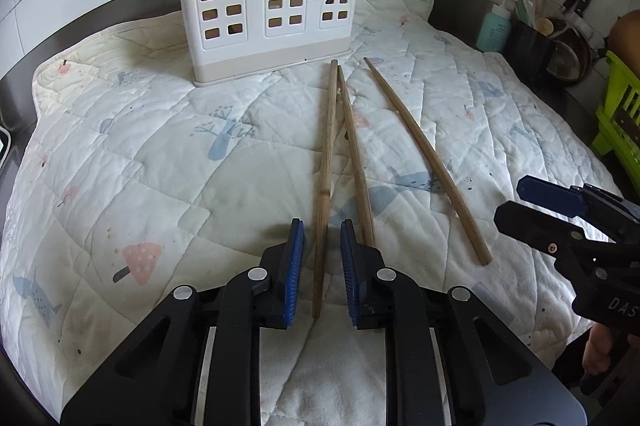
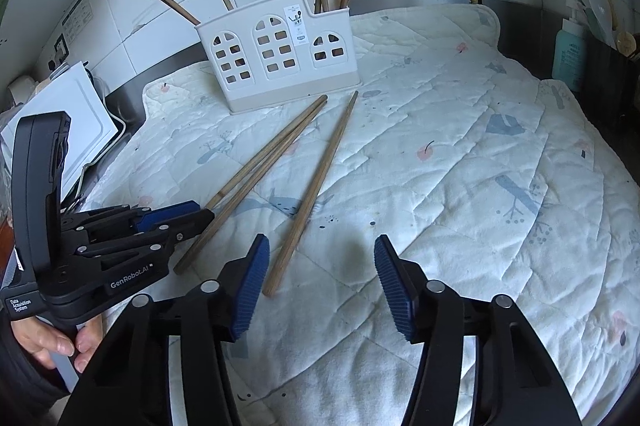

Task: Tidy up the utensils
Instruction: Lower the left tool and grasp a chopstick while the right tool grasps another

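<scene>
Chopstick (image 1: 324, 186) between left tongs (image 1: 322, 266), pads not touching.

Cream-white utensil holder (image 1: 264, 14) with arched window cutouts and a beige base; brown wooden chopsticks (image 1: 325, 166) on a white quilted mat (image 1: 160, 154) printed with pale blue trees and pink mushrooms; blue ribbed pads (image 2: 250, 290) on black grippers.

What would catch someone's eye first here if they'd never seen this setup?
Probably the three loose chopsticks lying on the quilted cloth in the middle. Behind them stands a white holder with arched window cut-outs, more chopsticks sticking out of it. Up close, the left gripper has its blue-padded jaws on either side of one chopstick, not visibly pressing it.
</scene>
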The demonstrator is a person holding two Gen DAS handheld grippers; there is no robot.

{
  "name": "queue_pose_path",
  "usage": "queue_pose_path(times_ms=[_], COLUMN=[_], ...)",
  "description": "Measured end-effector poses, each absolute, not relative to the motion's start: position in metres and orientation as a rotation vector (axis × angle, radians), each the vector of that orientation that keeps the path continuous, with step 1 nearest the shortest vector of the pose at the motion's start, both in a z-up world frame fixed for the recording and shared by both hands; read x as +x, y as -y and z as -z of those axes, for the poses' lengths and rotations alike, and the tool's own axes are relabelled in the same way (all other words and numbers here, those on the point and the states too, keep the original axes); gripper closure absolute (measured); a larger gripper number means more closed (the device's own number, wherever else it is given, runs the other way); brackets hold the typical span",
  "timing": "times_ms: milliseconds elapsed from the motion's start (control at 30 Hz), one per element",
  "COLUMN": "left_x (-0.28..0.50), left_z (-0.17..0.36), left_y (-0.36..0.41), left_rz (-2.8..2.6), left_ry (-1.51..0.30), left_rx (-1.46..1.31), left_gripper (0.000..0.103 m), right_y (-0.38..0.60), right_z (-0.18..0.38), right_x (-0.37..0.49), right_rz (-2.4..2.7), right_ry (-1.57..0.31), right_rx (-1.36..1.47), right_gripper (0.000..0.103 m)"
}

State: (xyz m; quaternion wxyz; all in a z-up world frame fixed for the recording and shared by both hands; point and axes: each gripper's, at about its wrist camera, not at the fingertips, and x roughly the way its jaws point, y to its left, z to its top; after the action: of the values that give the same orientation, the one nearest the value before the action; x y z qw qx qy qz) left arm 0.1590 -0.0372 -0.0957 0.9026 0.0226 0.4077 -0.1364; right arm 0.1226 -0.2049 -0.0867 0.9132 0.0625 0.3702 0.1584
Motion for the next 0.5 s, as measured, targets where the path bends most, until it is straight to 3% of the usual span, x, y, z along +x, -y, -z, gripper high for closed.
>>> queue_pose_path(times_ms=[233, 500], left_x=[0.161, 0.147], left_z=[0.094, 0.080], left_y=[0.033, 0.027], left_rz=[0.279, 0.302], left_ry=[-0.847, -0.799], left_rx=[0.023, -0.025], left_gripper=[0.098, 0.100], right_y=[0.197, 0.186], right_z=[0.088, 0.087], right_x=[0.122, 0.124], right_rz=[-0.348, -0.377], right_ry=[-0.765, -0.765], right_rx=[0.135, 0.130], right_gripper=[0.066, 0.073])
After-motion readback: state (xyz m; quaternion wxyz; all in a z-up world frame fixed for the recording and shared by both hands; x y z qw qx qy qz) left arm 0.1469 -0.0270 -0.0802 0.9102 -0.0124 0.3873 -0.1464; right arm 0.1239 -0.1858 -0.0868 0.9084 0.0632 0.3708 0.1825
